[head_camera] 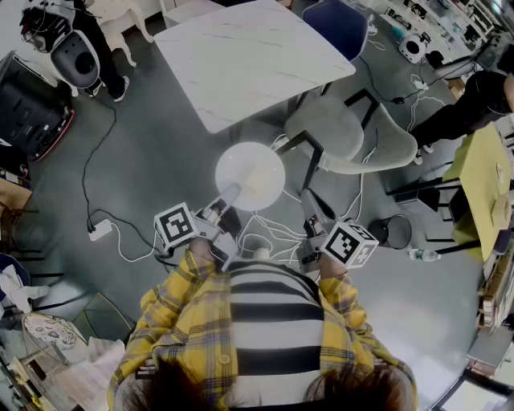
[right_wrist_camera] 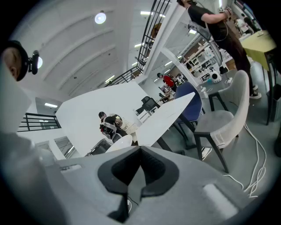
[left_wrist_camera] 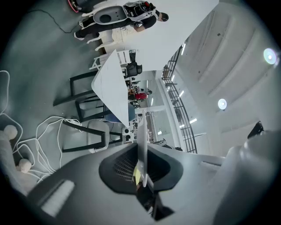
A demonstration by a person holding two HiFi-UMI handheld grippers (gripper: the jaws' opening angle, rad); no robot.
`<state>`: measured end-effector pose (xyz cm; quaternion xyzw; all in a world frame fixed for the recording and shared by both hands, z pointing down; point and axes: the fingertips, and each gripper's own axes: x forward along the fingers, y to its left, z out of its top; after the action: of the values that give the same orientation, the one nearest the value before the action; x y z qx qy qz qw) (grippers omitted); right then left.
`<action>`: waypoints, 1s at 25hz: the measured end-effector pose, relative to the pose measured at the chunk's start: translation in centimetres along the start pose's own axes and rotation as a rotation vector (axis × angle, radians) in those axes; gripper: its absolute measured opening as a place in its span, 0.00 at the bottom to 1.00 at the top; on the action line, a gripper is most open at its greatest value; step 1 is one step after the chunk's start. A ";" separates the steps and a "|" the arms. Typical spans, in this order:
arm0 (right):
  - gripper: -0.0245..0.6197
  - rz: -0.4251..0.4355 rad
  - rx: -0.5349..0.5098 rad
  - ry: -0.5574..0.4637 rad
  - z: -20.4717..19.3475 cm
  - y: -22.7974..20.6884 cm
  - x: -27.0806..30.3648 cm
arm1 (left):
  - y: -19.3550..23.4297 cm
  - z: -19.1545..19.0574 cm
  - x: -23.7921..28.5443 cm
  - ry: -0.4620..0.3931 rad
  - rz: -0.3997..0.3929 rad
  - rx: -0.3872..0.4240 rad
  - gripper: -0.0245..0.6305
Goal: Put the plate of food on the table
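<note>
In the head view a round white plate (head_camera: 250, 175), with a faint pale patch of food on it, hangs over the grey floor in front of me. My left gripper (head_camera: 229, 195) is shut on its near rim. In the left gripper view the plate (left_wrist_camera: 142, 136) shows edge-on between the jaws, with a yellow bit low down beside it. My right gripper (head_camera: 309, 205) is to the right of the plate, shut and holding nothing. In the right gripper view its jaws (right_wrist_camera: 140, 158) meet, with the plate (right_wrist_camera: 117, 144) to their left. The white marble table (head_camera: 249, 56) stands farther ahead.
A grey chair (head_camera: 345, 132) stands between me and the table's right corner, and a blue chair (head_camera: 337, 24) is behind it. White cables and a power strip (head_camera: 100, 230) lie on the floor. A black bin (head_camera: 393, 231) and a yellow table (head_camera: 486, 181) are at right.
</note>
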<state>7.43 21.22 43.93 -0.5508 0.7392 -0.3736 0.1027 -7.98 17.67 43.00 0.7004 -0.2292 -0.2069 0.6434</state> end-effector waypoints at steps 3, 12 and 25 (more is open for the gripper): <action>0.04 0.000 0.000 0.005 -0.1 0.0 0.1 | 0.2 0.2 -0.1 -0.007 0.006 -0.005 0.05; 0.04 0.003 -0.019 0.008 0.0 0.1 0.3 | 0.5 0.4 -0.4 -0.021 0.007 -0.004 0.05; 0.03 0.013 0.042 -0.033 0.2 -0.3 -0.6 | 1.2 -0.9 -0.4 -0.006 0.013 -0.038 0.05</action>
<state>8.02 21.62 43.81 -0.5501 0.7330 -0.3789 0.1288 -7.79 18.54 44.23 0.6860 -0.2318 -0.2090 0.6573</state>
